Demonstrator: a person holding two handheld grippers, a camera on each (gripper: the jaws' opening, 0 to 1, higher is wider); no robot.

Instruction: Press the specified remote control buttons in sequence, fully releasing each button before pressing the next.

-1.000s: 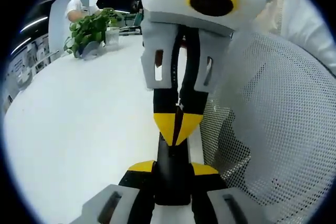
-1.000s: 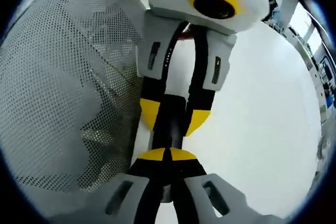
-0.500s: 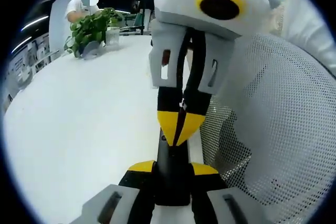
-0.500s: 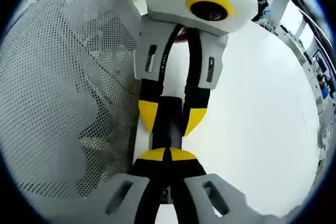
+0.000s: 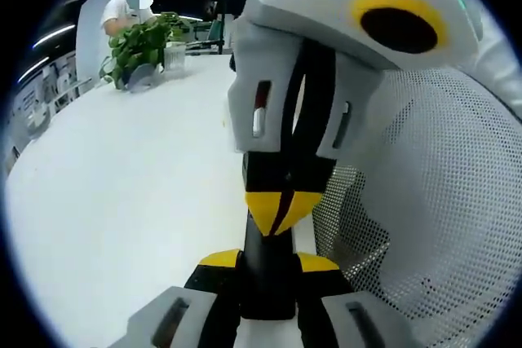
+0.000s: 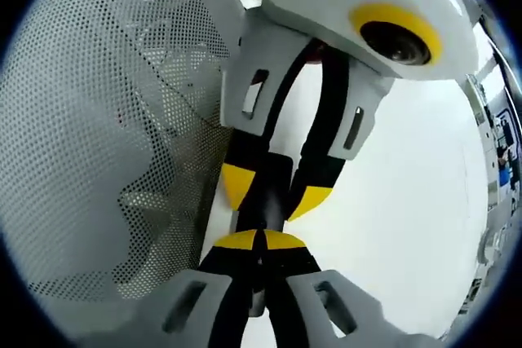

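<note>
Remote control, a slim black bar (image 5: 265, 270), lies along the white tabletop (image 5: 122, 201), and we have it clamped between the yellow-tipped jaws of our left gripper (image 5: 267, 260), which grip its near end. From the right gripper view the same black bar (image 6: 263, 193) sits between those left jaws (image 6: 277, 193). Our right gripper (image 6: 263, 240) has its two yellow tips pressed together, with nothing between them, their point resting down on the remote's top face; in the left gripper view it (image 5: 281, 211) comes in from above. A white perforated mesh basket (image 5: 424, 218) stands just beside the remote. Far across the table we see a leafy green potted plant (image 5: 143, 42) and a seated person in white (image 5: 126, 10).
</note>
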